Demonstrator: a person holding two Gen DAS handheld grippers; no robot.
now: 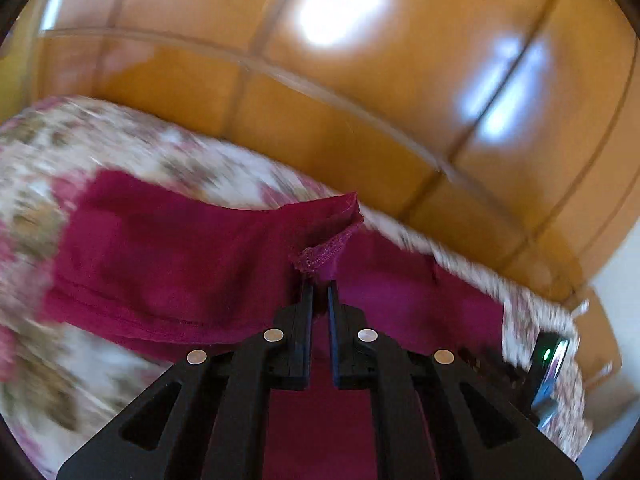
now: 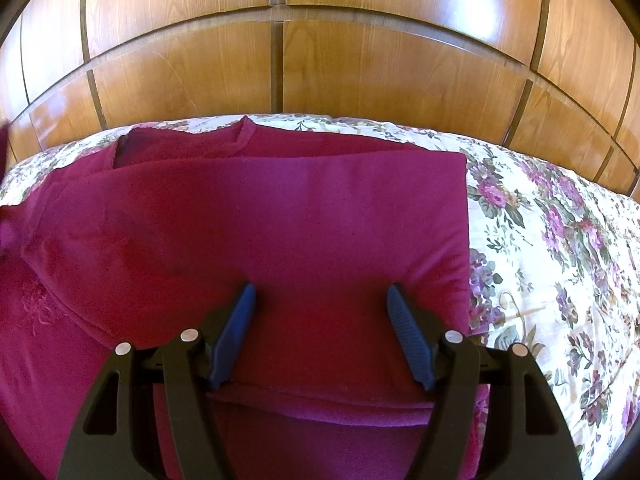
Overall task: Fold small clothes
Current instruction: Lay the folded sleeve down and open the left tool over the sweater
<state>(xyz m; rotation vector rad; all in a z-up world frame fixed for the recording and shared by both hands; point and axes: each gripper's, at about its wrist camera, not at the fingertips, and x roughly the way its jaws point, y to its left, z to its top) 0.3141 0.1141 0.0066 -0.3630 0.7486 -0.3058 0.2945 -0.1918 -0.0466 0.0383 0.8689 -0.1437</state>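
Floral bedspread (image 2: 560, 240): left jaws apparently pinch magenta garment's (image 2: 280, 220) hem; right jaws released.

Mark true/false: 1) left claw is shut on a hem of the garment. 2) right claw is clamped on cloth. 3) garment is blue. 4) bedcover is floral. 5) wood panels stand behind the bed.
1) True: the left claw is shut on a stitched hem of the magenta garment.
2) False: the right claw is open, its jaws apart over the cloth.
3) False: it is magenta.
4) True: the bedcover has purple flowers on white.
5) True: the wood panels fill the background.
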